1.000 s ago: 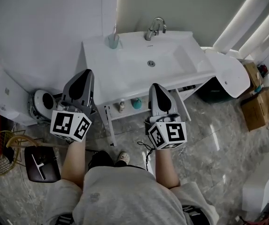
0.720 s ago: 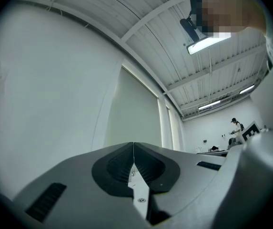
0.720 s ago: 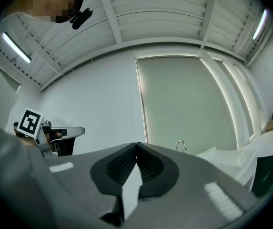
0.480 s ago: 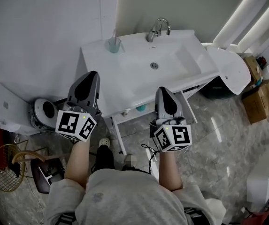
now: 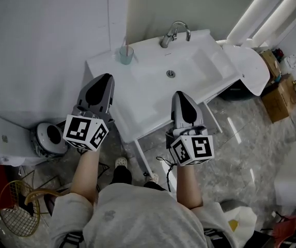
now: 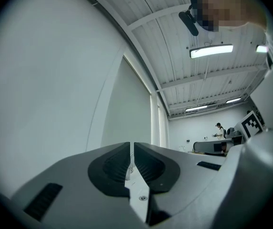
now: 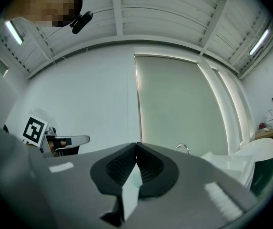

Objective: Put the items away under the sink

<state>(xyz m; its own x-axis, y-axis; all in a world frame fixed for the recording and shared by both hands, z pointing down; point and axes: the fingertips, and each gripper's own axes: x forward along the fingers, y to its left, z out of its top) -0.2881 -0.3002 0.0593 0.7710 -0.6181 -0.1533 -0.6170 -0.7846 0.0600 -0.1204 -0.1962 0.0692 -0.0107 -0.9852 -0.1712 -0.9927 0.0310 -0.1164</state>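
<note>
Your left hand-held gripper [image 5: 102,83], pressed shut and empty, is sitting nearest the cup [image 5: 126,54], off at its 1 o'clock.

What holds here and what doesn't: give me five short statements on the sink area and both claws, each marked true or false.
1. The left claw and the right claw are both shut on nothing. True.
2. A cup stands on the sink, left of the faucet in the head view. True.
3. Water fills the basin. False: no water shows, and the drain lies bare.
4. The right claw holds the cup. False: the cup stands apart from both claws.
5. A racket lies on the sink. False: it lies on the floor at the head view's lower left.
</note>
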